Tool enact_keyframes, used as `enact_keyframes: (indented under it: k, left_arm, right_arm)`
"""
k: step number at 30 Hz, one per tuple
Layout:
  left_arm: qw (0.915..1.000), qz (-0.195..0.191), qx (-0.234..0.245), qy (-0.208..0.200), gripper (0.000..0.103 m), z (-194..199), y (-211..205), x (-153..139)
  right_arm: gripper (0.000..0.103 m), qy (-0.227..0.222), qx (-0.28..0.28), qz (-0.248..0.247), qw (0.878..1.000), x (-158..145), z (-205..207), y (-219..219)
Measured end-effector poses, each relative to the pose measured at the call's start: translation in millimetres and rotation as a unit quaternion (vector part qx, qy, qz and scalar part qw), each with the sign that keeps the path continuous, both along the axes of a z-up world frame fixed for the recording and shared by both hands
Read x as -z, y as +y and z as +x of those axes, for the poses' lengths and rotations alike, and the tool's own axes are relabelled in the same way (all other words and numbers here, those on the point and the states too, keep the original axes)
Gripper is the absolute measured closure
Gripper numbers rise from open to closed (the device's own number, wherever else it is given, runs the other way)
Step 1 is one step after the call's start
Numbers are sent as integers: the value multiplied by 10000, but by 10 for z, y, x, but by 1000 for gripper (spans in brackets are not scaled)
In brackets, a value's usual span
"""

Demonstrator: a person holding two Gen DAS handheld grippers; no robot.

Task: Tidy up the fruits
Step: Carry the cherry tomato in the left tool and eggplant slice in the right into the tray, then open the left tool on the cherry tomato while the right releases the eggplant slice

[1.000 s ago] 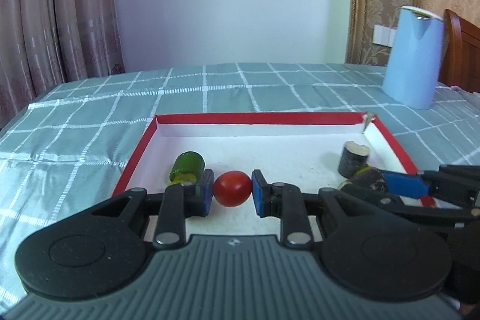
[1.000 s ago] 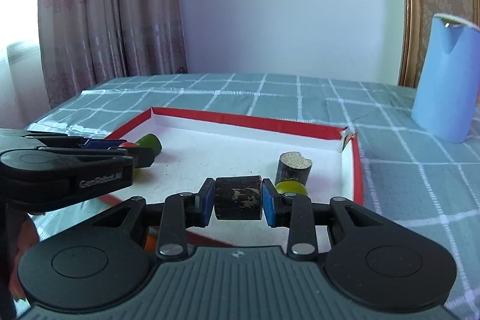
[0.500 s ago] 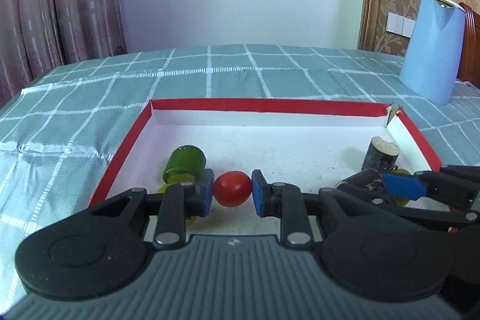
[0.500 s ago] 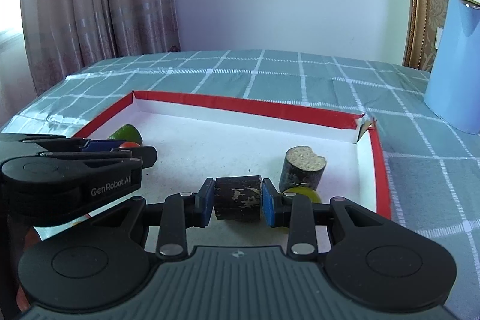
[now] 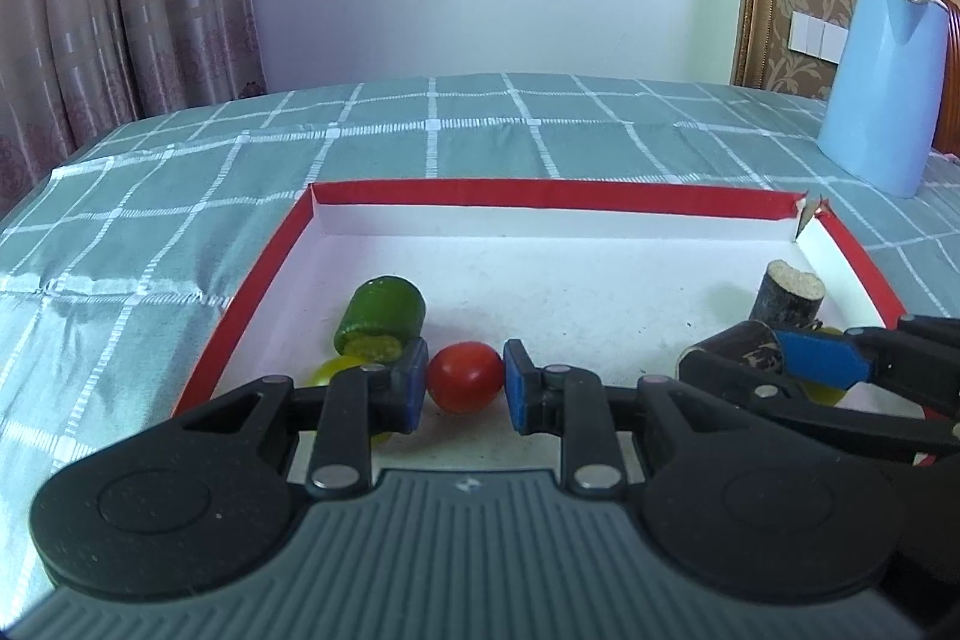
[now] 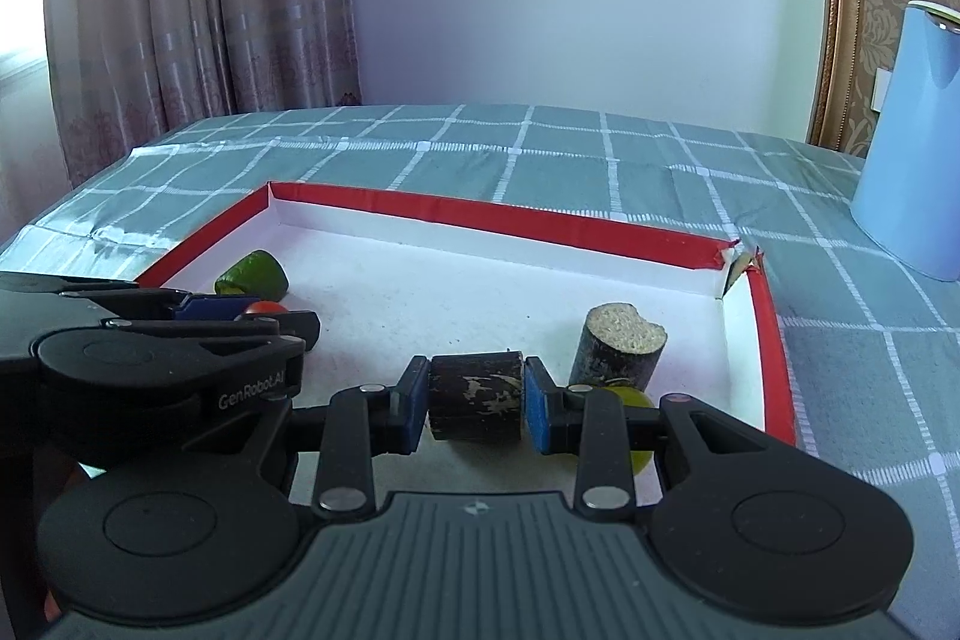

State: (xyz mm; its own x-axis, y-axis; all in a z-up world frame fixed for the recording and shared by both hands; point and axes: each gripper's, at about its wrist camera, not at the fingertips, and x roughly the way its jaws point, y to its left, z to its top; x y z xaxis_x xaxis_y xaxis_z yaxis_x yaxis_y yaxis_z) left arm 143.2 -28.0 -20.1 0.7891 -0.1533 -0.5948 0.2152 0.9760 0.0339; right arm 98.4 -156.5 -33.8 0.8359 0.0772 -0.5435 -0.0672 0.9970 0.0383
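A white tray with a red rim (image 5: 540, 191) (image 6: 516, 226) lies on the checked cloth. My left gripper (image 5: 465, 387) is shut on a red cherry tomato (image 5: 465, 376), low over the tray's near left part. A green cucumber piece (image 5: 381, 319) (image 6: 255, 273) and a yellow-green fruit (image 5: 333, 370) lie just left of it. My right gripper (image 6: 477, 396) is shut on a dark sugarcane piece (image 6: 474, 394), low over the tray's near right part. A second sugarcane piece (image 6: 618, 343) (image 5: 786, 295) stands upright behind it, with a yellow-green fruit (image 6: 630, 397) beside it.
A light blue kettle (image 5: 882, 76) (image 6: 912, 136) stands on the table at the far right, outside the tray. Curtains hang at the far left. The tray's far right corner (image 6: 735, 262) is torn. The tray's far half shows bare white floor (image 5: 570, 274).
Both grippers have moved forward and down over the tray with their pieces held. The tray and its contents appear closer.
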Motion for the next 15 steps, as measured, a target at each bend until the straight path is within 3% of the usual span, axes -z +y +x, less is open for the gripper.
enact_keyframes:
  k: [10,12,15]
  left_arm:
    - [9999,107,55,-57,75,-41,-31,20]
    - [9999,125,33,-94,68,-53,-32,17]
    - [9999,130,-77,-77,48,-39,-12,28]
  right_arm:
    - [71,15,2,97,10000,6,-18,-24]
    - [71,25,18,102,9999,6,-31,-20]
    - [71,48,28,91,9999,-4,-45,-32]
